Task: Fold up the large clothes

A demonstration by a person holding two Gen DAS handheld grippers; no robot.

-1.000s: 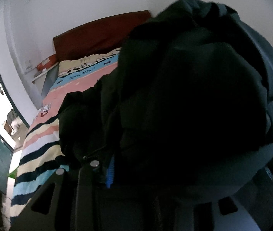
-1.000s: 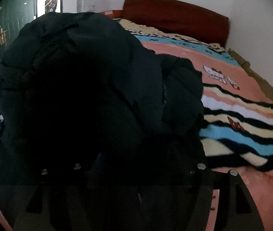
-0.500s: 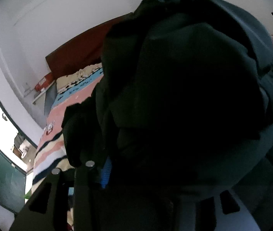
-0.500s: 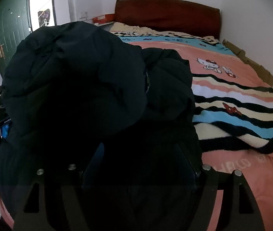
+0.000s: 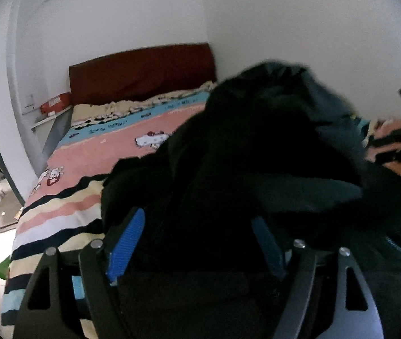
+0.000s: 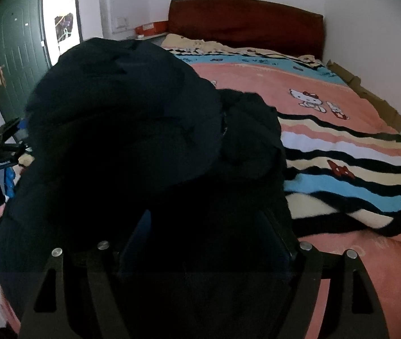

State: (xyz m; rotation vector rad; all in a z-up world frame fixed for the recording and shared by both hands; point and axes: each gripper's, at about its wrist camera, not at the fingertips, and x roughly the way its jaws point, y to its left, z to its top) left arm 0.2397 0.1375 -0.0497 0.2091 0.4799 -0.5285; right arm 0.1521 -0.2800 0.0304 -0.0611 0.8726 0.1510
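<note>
Green door (image 6: 16, 53) beyond dark jacket (image 6: 132, 130) (right wrist view only)

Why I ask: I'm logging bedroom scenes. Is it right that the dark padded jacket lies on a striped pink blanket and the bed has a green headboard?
Not quite. The headboard is dark red, as the right wrist view shows; the green thing is the door. The dark padded jacket does lie on the striped pink blanket.
</note>
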